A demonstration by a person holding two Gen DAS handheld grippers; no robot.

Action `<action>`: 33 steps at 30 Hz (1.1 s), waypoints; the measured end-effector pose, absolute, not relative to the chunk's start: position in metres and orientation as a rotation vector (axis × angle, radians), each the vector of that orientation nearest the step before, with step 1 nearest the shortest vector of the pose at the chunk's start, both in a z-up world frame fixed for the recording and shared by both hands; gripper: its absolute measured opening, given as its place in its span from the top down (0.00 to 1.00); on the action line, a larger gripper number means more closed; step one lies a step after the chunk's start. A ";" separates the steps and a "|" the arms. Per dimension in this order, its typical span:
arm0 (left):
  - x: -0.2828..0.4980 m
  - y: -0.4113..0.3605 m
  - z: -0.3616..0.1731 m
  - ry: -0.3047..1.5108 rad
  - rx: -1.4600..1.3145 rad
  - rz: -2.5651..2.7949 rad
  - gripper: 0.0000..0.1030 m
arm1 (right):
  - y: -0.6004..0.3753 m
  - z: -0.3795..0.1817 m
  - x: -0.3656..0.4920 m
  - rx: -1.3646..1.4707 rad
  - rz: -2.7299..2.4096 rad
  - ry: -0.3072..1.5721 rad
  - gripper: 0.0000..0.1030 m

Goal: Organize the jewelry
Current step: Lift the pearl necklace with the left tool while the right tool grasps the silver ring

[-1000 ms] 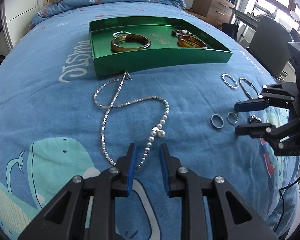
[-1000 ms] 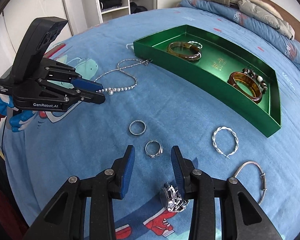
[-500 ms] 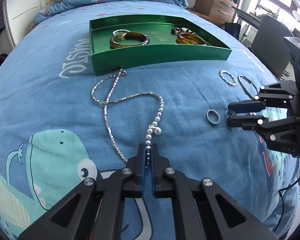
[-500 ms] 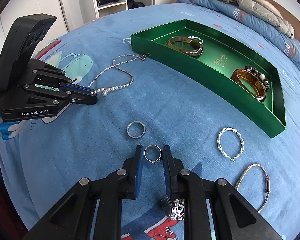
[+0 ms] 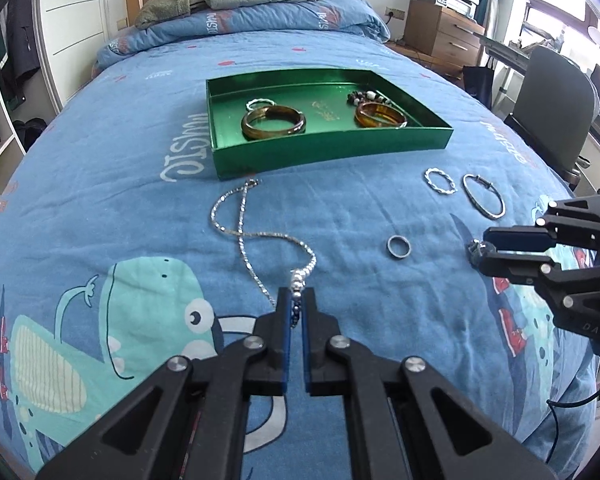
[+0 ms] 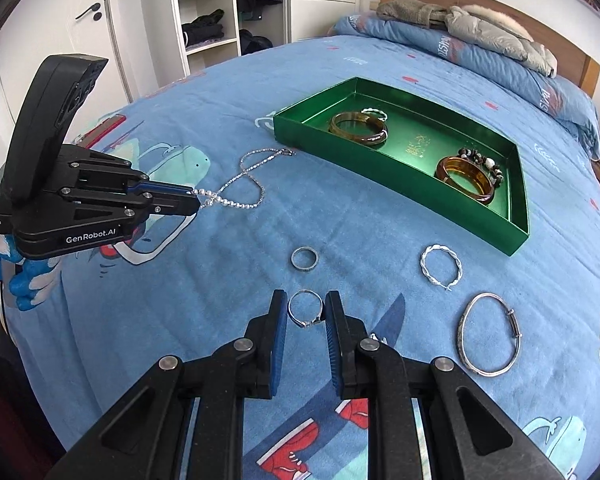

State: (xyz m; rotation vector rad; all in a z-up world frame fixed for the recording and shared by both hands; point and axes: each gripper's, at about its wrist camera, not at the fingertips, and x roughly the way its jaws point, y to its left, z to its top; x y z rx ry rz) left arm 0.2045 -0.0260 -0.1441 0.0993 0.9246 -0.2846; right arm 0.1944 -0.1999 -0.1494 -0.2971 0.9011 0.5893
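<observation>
My left gripper (image 5: 296, 298) is shut on the pearl end of a silver necklace (image 5: 244, 216), lifted a little off the blue bedspread; the rest trails toward the green tray (image 5: 324, 150). It also shows in the right wrist view (image 6: 194, 200). My right gripper (image 6: 306, 304) is shut on a silver ring (image 6: 306, 314) and holds it above the bed. It also shows in the left wrist view (image 5: 482, 246). The tray holds two amber bangles (image 5: 274, 122) (image 5: 380, 115), a beaded bracelet and a thin silver bangle.
On the bedspread lie a plain silver ring (image 6: 305, 258), a twisted silver bangle (image 6: 441, 267), a thin silver bangle (image 6: 490, 334) and a chunky ring partly hidden behind my right gripper. A folded duvet and jackets lie at the headboard. A chair (image 5: 556, 108) stands beside the bed.
Both grippers closed: the left on the necklace's pearl end, the right on the ring. Both have since risen from the bed with their pieces.
</observation>
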 end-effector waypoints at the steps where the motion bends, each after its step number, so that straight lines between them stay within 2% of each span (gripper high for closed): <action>1: 0.202 -0.027 -0.141 0.915 0.101 -0.281 0.96 | -0.201 -0.147 0.191 -0.290 0.583 0.897 0.82; 33: 0.136 -0.028 -0.060 0.702 0.142 -0.287 0.96 | -0.224 -0.087 0.129 -0.192 0.448 0.771 0.82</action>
